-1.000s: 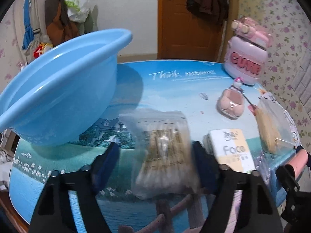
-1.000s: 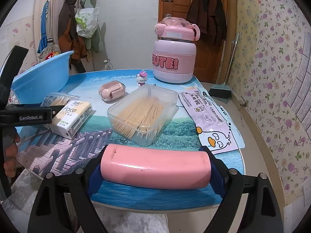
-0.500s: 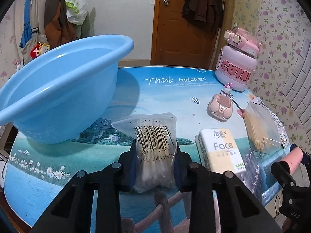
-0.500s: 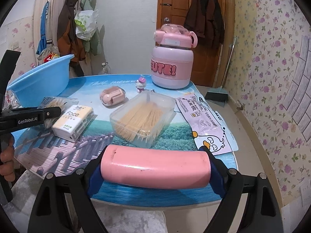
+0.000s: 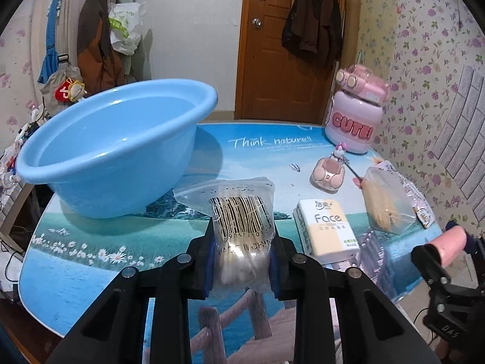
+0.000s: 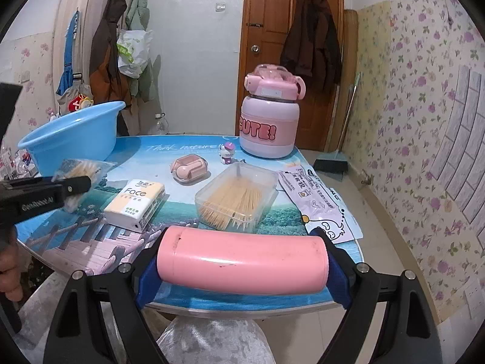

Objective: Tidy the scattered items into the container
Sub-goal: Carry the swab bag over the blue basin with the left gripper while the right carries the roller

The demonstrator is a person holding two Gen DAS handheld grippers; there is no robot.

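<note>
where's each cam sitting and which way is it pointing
Left wrist: rides the left gripper, facing across the table toward the door; its fingers clamp a bag of cotton swabs, blue basin ahead-left, right gripper at the right edge.
Right wrist: rides the right gripper at the table's near edge, also facing the door; its fingers clamp a pink tube, left gripper at left.
Shared: basin, tissue pack, pink CUTE jug.

Both wrist views face door; share table (image 5: 91, 261).

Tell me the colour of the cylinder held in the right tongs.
Plain pale pink, smooth plastic cylinder, with a few small dark scuffs. The right wrist view shows it best.
</note>
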